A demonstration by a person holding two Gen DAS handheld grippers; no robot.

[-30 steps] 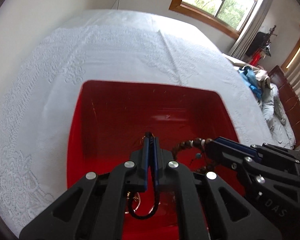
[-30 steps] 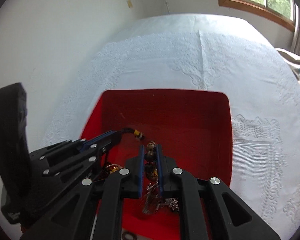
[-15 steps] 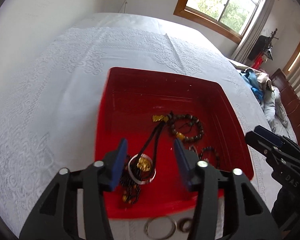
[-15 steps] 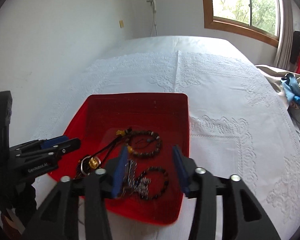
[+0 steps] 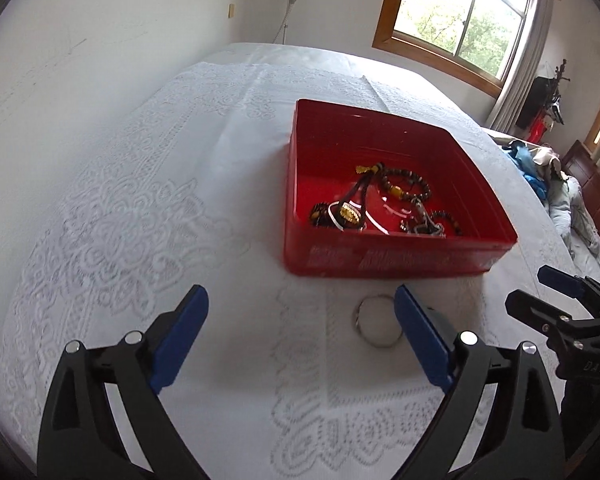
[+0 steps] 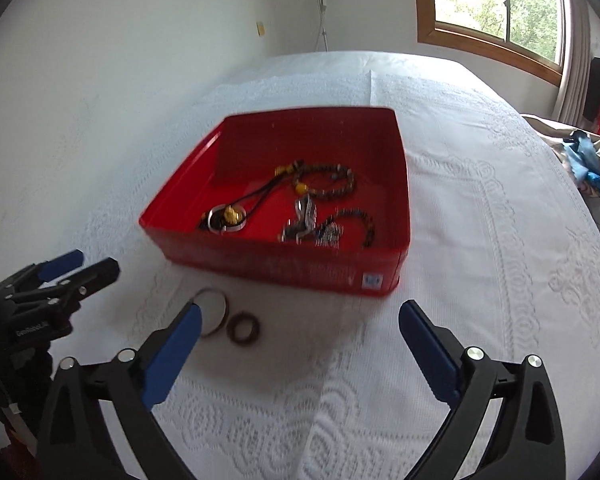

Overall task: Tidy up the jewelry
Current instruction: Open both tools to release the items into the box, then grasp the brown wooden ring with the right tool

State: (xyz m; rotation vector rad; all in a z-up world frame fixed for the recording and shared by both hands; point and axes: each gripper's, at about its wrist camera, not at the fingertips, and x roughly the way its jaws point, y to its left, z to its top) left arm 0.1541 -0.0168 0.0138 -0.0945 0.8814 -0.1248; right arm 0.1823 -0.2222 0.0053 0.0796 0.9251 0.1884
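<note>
A red box (image 5: 396,258) (image 6: 300,268) sits on the white lace cloth. In it lie a brown bead bracelet (image 5: 406,186) (image 6: 328,186), a black cord with a gold pendant (image 5: 346,212) (image 6: 230,216), a silver chain (image 6: 308,220) and a dark bead bracelet (image 6: 360,224). On the cloth in front of the box lie a silver bangle (image 5: 376,322) (image 6: 212,312) and a brown ring (image 6: 242,328). My left gripper (image 5: 300,308) hovers short of the box, its jaws opening and empty. My right gripper (image 6: 300,320) does the same beside it, jaws opening and empty.
The cloth covers a wide surface that runs to a white wall at the left and back. A window (image 5: 472,16) is at the far right. Bedding and clothes (image 5: 548,172) are piled past the right edge.
Both grippers were shut on jewelry inside the box. They opened, left the cord and beads on the box floor, and drew back to the near side of the box.
</note>
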